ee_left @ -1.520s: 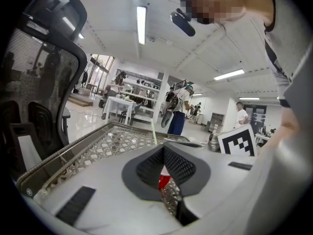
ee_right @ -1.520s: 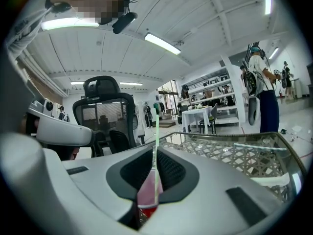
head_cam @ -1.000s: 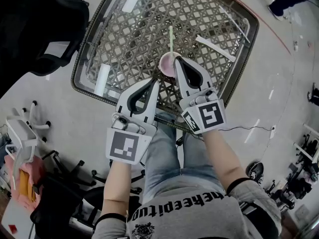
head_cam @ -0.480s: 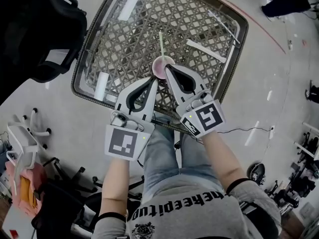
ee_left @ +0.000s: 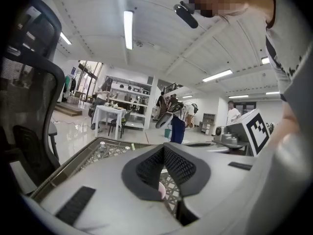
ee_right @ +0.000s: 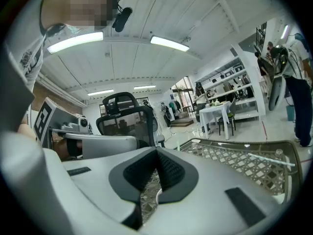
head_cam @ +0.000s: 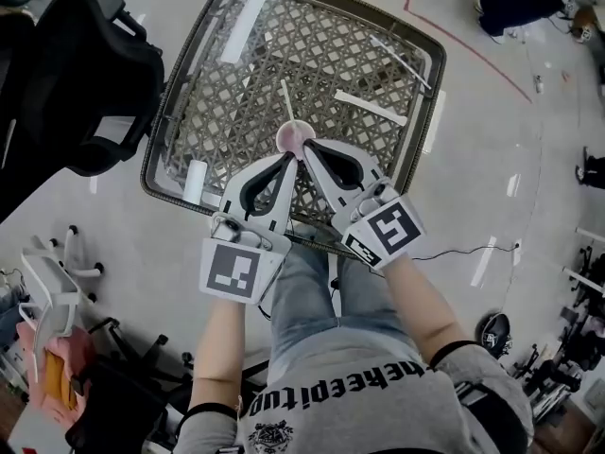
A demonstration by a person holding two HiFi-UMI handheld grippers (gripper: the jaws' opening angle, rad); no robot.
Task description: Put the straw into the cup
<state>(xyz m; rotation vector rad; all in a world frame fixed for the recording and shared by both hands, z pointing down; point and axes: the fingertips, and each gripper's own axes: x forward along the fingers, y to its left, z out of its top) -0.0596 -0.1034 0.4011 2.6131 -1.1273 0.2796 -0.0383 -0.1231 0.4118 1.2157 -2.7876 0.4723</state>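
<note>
A small pink cup (head_cam: 295, 135) stands on the glass-topped lattice table (head_cam: 378, 64), near its front edge. A pale green straw (head_cam: 286, 97) sticks out of the cup and leans away from me. My left gripper (head_cam: 289, 157) is shut and empty, its tips just short of the cup on the near side. My right gripper (head_cam: 308, 147) is shut too, tips close beside the cup's right rim. In the left gripper view the cup (ee_left: 160, 191) peeks through the loop below the closed tips (ee_left: 164, 148). The right gripper view shows the jaws met (ee_right: 157, 151) over the lattice.
A black office chair (head_cam: 85, 74) stands close to the table's left side. A white cylinder (head_cam: 196, 180) lies at the table's front left. Long white light reflections (head_cam: 364, 107) cross the glass. My legs are under the front edge.
Both grippers have drawn together until their tips nearly touch just short of the cup. The right one slid left from the cup's side. The straw stays in the cup throughout.
</note>
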